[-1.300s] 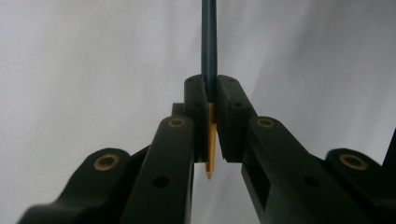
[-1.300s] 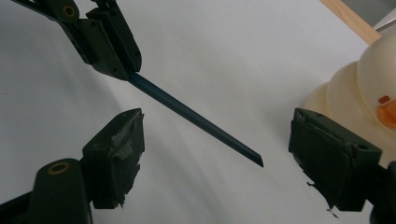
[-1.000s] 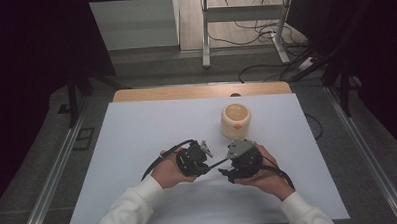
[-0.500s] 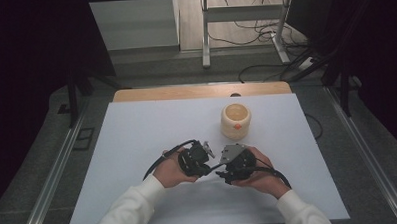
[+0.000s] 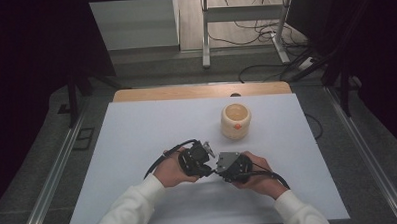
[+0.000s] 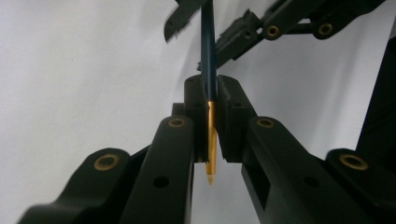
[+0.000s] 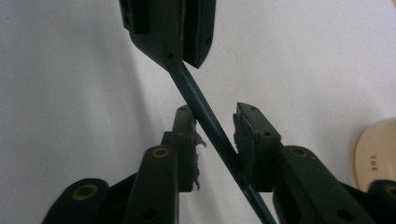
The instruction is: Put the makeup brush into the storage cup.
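A slim dark blue pen (image 6: 208, 46) with a gold tip (image 6: 211, 140) is clamped in my left gripper (image 6: 211, 100), gold tip pointing back toward the camera. In the right gripper view the same pen (image 7: 205, 116) runs diagonally between the spread jaws of my right gripper (image 7: 212, 126), which stands open around it; the pen looks close to the right-hand jaw. In the high view both hands hold the left gripper (image 5: 208, 164) and right gripper (image 5: 219, 167) tip to tip over the front middle of the white table (image 5: 137, 144).
A cream round cup (image 5: 236, 120) with an orange mark on its side stands just beyond the grippers, to the right; its rim (image 7: 376, 156) is at the right gripper view's edge. A wooden strip (image 5: 186, 92) borders the table's far edge.
The right hand has drawn its gripper a little leftward and nearer, closing up to the left gripper. The left gripper has hardly moved and keeps its hold on the pen.
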{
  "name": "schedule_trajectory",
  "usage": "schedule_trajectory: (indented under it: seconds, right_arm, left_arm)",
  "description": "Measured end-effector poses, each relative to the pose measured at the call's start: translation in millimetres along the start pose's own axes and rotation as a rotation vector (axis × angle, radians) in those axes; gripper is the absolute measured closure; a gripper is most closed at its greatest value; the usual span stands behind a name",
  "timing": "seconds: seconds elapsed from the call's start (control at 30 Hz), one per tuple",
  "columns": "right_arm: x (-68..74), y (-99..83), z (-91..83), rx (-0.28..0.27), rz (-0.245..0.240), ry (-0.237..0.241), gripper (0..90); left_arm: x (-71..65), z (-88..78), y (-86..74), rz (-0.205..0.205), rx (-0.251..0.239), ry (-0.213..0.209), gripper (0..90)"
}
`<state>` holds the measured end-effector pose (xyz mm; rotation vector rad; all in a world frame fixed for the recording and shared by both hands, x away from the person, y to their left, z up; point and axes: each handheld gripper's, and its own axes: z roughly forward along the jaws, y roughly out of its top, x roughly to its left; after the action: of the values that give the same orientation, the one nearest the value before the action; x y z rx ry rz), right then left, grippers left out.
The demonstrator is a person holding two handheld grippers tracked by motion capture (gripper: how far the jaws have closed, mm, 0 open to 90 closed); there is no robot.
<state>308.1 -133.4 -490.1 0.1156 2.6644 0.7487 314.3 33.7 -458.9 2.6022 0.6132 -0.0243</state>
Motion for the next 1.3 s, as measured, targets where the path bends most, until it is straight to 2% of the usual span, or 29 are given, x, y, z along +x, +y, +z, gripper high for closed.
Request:
schedule_trajectory:
  seconds: [0.07, 0.23, 0.3, 0.43, 0.5, 0.53, 0.57, 0.63, 0.77, 0.83, 0.93, 1.0, 1.07, 1.13, 1.3]
  right_arm:
    - [1.0, 0.4, -0.2, 0.001, -0.017, 0.001, 72.7]
    - [6.2, 2.1, 0.0, 0.011, -0.067, -0.014, 78.9]
    - [8.1, 2.7, -0.2, 0.014, -0.070, -0.018, 80.8]
    - [10.6, 3.9, -2.3, 0.005, -0.095, -0.033, 83.8]
    - [12.1, 4.9, -4.1, -0.009, -0.063, -0.045, 83.9]
    - [8.5, 4.1, -5.7, -0.006, -0.103, -0.047, 83.9]
    - [7.5, 3.8, -7.0, -0.008, -0.105, -0.054, 83.9]
    - [6.0, 3.0, -8.7, -0.016, -0.097, -0.063, 84.0]
    - [4.7, 2.8, -10.8, -0.020, -0.087, -0.073, 83.9]
    - [3.9, 2.1, -10.8, -0.019, -0.089, -0.080, 84.0]
    - [2.5, 1.7, -12.6, -0.014, -0.085, -0.089, 83.9]
    - [2.2, 1.6, -13.8, -0.014, -0.082, -0.092, 84.0]
    - [1.5, 1.1, -14.3, -0.021, -0.075, -0.095, 83.9]
    - [0.1, 0.5, -15.9, -0.019, -0.066, -0.105, 83.9]
    - [-2.7, 0.0, -19.9, -0.028, -0.051, -0.113, 83.9]
  left_arm:
    - [1.5, -2.4, 0.5, 0.011, 0.004, -0.003, 83.9]
    - [2.4, -8.5, 1.9, 0.004, -0.021, -0.008, 83.5]
    - [2.9, -11.2, 2.8, 0.004, -0.034, -0.004, 83.1]
    - [6.8, -16.3, 3.2, -0.022, -0.080, -0.005, 81.4]
    - [7.9, -18.1, 2.3, -0.036, -0.105, -0.006, 80.6]
    - [8.5, -18.9, 1.8, -0.036, -0.122, 0.000, 78.4]
    - [9.2, -19.5, 1.5, -0.036, -0.134, 0.006, 75.1]
    - [11.7, -21.7, 0.3, -0.031, -0.181, 0.029, 65.9]
    - [15.8, -29.6, -2.2, -0.058, -0.256, 0.057, 47.2]
    - [17.6, -36.2, -5.7, -0.042, -0.274, 0.091, 37.0]
    - [15.2, -43.0, -12.4, -0.079, -0.333, 0.132, 27.2]
    - [14.3, -49.6, -17.8, -0.079, -0.365, 0.151, 22.5]
    - [11.8, -55.1, -23.3, -0.093, -0.410, 0.149, 20.4]
    - [9.8, -60.6, -29.3, -0.089, -0.421, 0.168, 18.0]
    - [6.0, -61.6, -41.6, -0.090, -0.445, 0.175, 17.0]
